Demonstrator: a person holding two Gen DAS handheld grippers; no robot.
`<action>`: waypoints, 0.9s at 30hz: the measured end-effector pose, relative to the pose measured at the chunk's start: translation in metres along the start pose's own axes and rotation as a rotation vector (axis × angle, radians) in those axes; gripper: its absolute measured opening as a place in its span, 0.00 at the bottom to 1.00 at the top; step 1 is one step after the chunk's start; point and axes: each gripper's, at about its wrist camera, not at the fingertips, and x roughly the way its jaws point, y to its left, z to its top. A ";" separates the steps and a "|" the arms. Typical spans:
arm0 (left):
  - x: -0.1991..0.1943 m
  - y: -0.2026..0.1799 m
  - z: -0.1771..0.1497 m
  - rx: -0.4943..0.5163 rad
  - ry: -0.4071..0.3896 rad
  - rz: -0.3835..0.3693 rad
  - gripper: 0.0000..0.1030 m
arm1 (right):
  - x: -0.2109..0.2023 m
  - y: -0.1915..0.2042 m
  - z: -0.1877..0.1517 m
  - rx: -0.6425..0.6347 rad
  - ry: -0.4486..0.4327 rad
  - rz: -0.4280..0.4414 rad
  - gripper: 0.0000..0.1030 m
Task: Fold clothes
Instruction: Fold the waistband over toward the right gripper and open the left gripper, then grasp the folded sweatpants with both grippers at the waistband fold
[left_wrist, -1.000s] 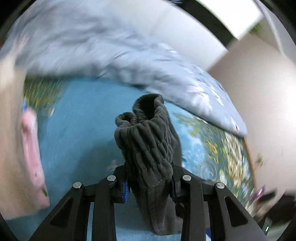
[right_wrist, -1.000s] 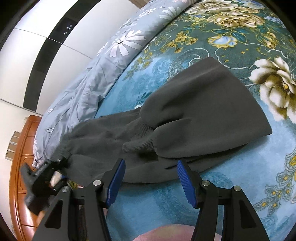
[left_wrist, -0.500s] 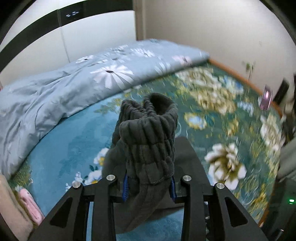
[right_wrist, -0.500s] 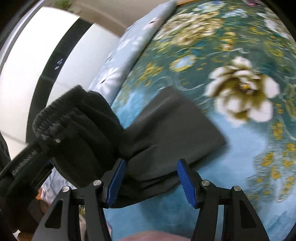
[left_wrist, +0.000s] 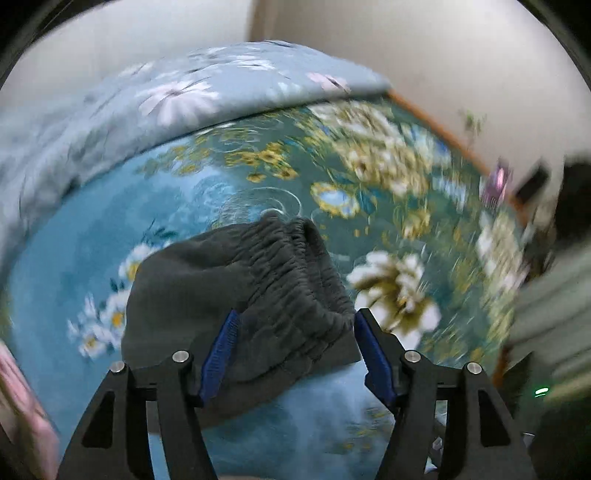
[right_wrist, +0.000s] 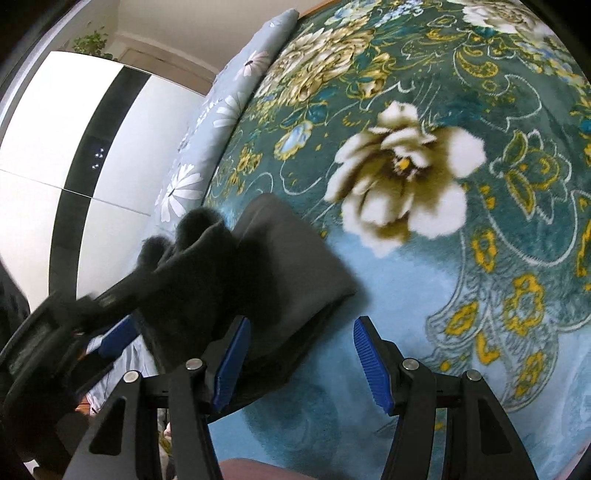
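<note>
Dark grey trousers (left_wrist: 236, 280) are seen lying folded on the bed (left_wrist: 85, 229), on a teal blanket with a large flower print. In the left wrist view the gathered elastic waistband (left_wrist: 295, 280) is laid across the top of the folded pile, running from the far middle down toward the near right.

The left hand-held gripper (left_wrist: 295, 350) is pointed down at the pile. Its jaws are opening; the waistband lies between the blue pads (left_wrist: 219, 354), and the pads are seen standing off the cloth on the right side. On the left side the cloth is close against the pad; contact there cannot be told.

The right hand-held gripper (right_wrist: 299, 354) is held spread, with nothing between its pads; only blanket (right_wrist: 406, 295) is seen in the gap. The folded trousers (right_wrist: 288, 258) lie just left of its left finger (right_wrist: 231, 354), partly behind it. The left hand-held gripper (right_wrist: 74, 332) is seen at the near left of that view, blurred, with dark cloth bunched over it.

A pale blue daisy-print quilt (left_wrist: 207, 92) is heaped along the far side of the bed. A white wardrobe (right_wrist: 44, 147) with a black strip is seen beyond it.
</note>
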 end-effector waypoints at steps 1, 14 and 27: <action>-0.006 0.014 0.001 -0.058 -0.012 -0.033 0.66 | -0.001 -0.002 0.001 0.001 -0.002 0.011 0.60; -0.034 0.080 0.000 -0.259 -0.079 -0.227 0.67 | 0.007 0.023 0.004 -0.095 0.027 0.087 0.60; 0.035 0.148 -0.030 -0.299 0.141 0.127 0.67 | 0.065 0.085 0.021 -0.377 0.202 0.158 0.68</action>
